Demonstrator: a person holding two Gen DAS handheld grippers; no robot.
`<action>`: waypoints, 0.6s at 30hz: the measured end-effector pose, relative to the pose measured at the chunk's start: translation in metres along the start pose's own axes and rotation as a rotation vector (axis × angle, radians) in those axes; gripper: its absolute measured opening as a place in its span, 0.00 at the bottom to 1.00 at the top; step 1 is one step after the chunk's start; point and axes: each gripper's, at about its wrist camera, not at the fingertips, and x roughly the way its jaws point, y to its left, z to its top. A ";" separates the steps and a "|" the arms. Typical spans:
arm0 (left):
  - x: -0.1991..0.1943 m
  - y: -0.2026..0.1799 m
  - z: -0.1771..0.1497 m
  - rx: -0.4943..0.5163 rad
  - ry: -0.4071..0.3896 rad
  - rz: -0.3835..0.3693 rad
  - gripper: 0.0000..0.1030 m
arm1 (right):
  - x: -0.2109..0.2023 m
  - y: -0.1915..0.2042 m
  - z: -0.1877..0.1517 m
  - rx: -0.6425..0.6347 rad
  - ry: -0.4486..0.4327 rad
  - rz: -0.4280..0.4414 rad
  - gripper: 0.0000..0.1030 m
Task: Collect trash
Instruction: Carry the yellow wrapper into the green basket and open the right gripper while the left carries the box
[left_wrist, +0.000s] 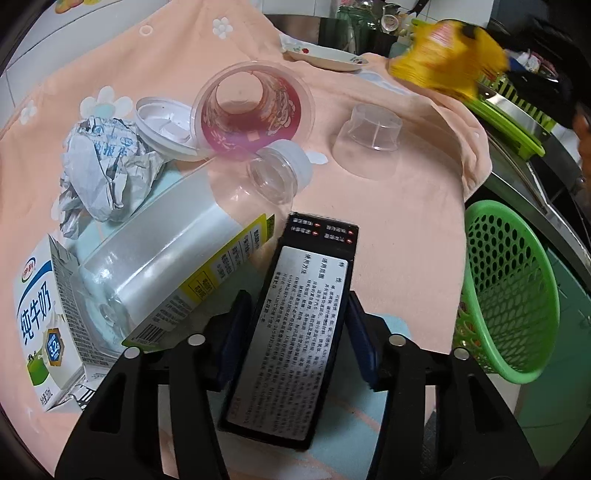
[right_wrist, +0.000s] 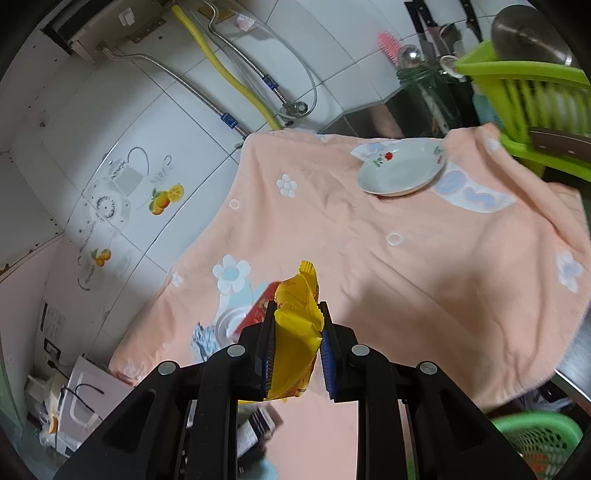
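Got my left gripper (left_wrist: 295, 321) clamped across the middle of a black box (left_wrist: 291, 332), lifted over the peach cloth (left_wrist: 406, 229); it's flat cardboard, probably near empty, so stiff along the edges but easy to crush if I squeeze the broad faces. Right gripper (right_wrist: 297, 350) is pinching a yellow snack wrapper (right_wrist: 297, 325) up in the air; thin, crinkly, slick film, weighs nothing, so I'd grab a bunched fold. Green basket (left_wrist: 513, 295) sits just off the cloth's edge; the clear bottle (left_wrist: 177, 258) looks rolly, I'd take it at the neck.

Right claw (right_wrist: 297, 343) grips a yellow wrapper (right_wrist: 295, 332) above the peach cloth (right_wrist: 369, 266).
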 end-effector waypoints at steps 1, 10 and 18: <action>0.000 0.000 -0.001 -0.009 -0.002 -0.009 0.48 | -0.006 -0.002 -0.004 -0.001 -0.002 -0.001 0.20; -0.011 -0.010 -0.006 -0.036 -0.029 -0.064 0.47 | -0.065 -0.036 -0.064 -0.018 0.026 -0.119 0.20; -0.023 -0.044 -0.002 0.016 -0.061 -0.124 0.47 | -0.093 -0.079 -0.126 -0.026 0.110 -0.298 0.20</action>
